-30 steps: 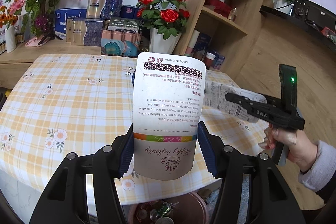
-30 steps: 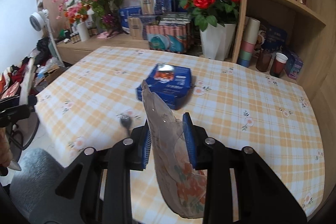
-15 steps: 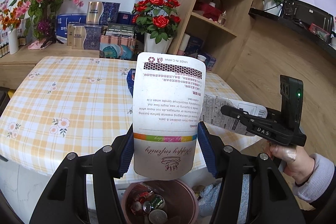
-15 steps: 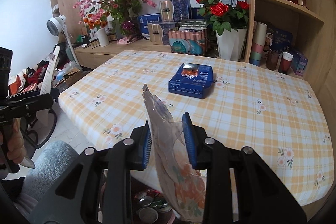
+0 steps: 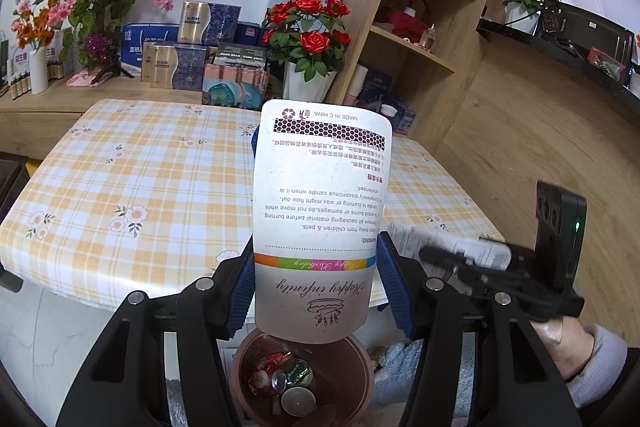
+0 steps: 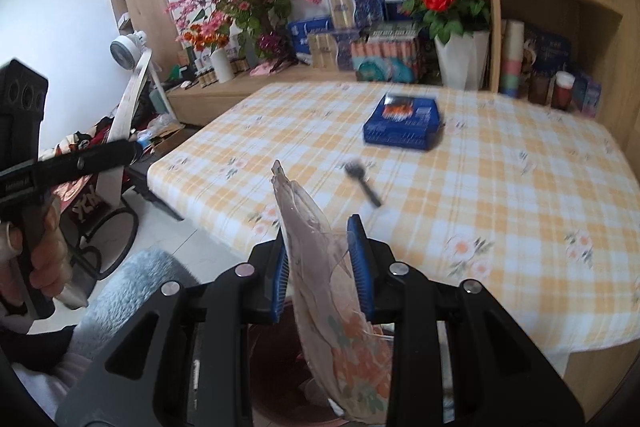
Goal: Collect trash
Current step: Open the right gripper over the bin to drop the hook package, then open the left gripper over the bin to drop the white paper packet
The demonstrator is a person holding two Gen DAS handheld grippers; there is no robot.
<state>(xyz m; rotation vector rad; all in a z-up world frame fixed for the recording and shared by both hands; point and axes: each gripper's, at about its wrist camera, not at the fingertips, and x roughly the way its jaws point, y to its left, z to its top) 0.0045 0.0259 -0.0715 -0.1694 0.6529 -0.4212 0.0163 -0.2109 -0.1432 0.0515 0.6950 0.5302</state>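
My left gripper (image 5: 316,283) is shut on a white printed pouch (image 5: 320,211), held upright above a brown trash bin (image 5: 304,379) that holds cans and wrappers. My right gripper (image 6: 322,263) is shut on a clear plastic wrapper with orange flower print (image 6: 340,315), hanging over the same bin (image 6: 276,387) beside the table edge. The right gripper also shows in the left wrist view (image 5: 444,255), off to the right with its wrapper. A blue box (image 6: 402,123) and a black plastic spoon (image 6: 362,181) lie on the checked tablecloth (image 6: 480,187).
A white vase of red roses (image 5: 306,67), stacked boxes and a pink blossom plant stand behind the table. Wooden shelves (image 5: 420,27) rise at the right. A grey fluffy rug (image 6: 128,283) lies by the bin. A fan and clutter sit at the left (image 6: 128,51).
Both grippers have drawn back from the table and lowered toward the floor; the bin has come into fuller view beneath the held pouch and wrapper.
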